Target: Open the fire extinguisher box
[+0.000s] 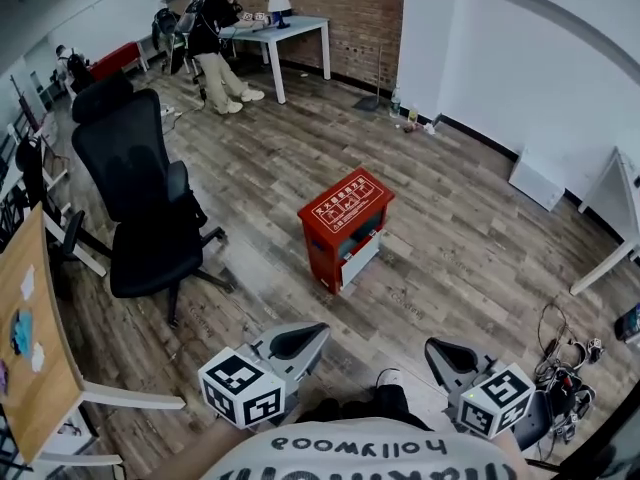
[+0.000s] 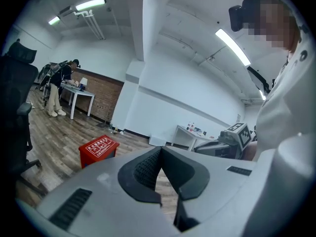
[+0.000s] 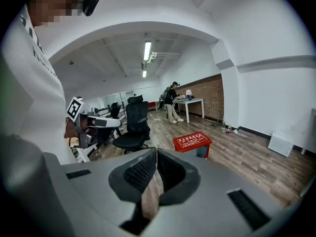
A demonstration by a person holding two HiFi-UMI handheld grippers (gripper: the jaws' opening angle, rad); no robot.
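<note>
Left gripper (image 1: 305,338): held low at the near edge of the room, jaws closed pad to pad, nothing between them. Right gripper (image 1: 445,356): beside it to the right, well apart from it, jaws likewise pressed together and empty. Both point out over the floor toward the fire extinguisher box (image 1: 345,230), which stands farther off near the middle of the room, touched by neither. Box: red, upright on the floor, lid flat on top with white print, a pale panel on its near-right face. Floor (image 1: 300,158): grey-brown wood planks, running to the far wall. Left of the box: a black office chair (image 1: 140,198); at the near left edge, a wooden desk (image 1: 30,338). Far side: a brick wall (image 1: 350,8), a white table (image 1: 285,33) carrying a small lamp, and a person (image 1: 215,38) standing at it. Right side: white walls and another white table's leg (image 1: 605,263). Near right, on the floor: a tangle of cables (image 1: 565,368).
</note>
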